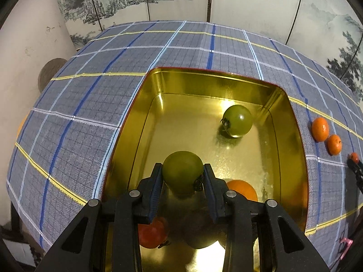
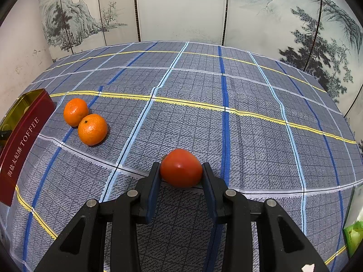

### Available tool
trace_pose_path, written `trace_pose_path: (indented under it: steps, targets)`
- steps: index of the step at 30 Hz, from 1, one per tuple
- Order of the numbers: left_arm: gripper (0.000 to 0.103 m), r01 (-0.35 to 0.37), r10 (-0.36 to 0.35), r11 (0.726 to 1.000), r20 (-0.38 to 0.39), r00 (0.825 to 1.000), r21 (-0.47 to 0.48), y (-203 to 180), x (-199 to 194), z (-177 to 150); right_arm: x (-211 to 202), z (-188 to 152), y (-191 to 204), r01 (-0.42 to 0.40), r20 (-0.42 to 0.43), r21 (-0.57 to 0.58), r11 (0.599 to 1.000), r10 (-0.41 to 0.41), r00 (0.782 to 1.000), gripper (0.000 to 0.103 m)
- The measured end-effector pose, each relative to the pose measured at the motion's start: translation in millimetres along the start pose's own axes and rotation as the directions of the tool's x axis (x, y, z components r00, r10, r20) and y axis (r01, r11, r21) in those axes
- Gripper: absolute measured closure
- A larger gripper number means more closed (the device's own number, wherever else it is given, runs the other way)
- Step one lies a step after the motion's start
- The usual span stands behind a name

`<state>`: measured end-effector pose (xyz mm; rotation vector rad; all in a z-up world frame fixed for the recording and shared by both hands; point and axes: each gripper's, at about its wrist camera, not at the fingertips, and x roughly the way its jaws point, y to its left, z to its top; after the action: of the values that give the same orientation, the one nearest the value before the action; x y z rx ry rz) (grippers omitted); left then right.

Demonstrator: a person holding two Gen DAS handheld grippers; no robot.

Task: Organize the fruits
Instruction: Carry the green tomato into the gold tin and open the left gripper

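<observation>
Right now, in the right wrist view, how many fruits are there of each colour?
Orange: 2, the far mandarin and the near mandarin, touching on the cloth
Red: 1, the red fruit, held
Total: 3

Glossy gold metal tin [image 1: 292,122] (mirror-like) on woven plaid cloth [image 1: 74,104]

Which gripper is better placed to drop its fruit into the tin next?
Left. The left gripper already holds its green fruit over the open tin; the right gripper holds a red fruit above the cloth, beside the tin.
</observation>
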<state>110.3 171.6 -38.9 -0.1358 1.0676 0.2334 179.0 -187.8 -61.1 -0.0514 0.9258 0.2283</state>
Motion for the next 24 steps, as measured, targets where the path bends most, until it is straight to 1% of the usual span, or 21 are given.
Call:
trace_pose_path:
  steps: [13,19,24]
  targets:
    - [0.067,0.01,-0.01,1.0,-0.025,1.0,0.005,0.0,5.5,-5.0,-0.1,0.1,0.3,0.0,0.0,0.0,1.0,0.0,1.0,0.069]
    - [0.066,0.015,-0.015,1.0,-0.027,1.0,0.009,-0.4,7.0,-5.7,-0.1,0.2,0.3,0.0,0.0,0.001,1.0,0.0,1.0,0.069]
    - [0.065,0.013,-0.013,1.0,-0.012,1.0,0.013,-0.4,4.8,-5.7,-0.1,0.2,0.8,0.003,0.0,-0.002,1.0,-0.003,1.0,0.07]
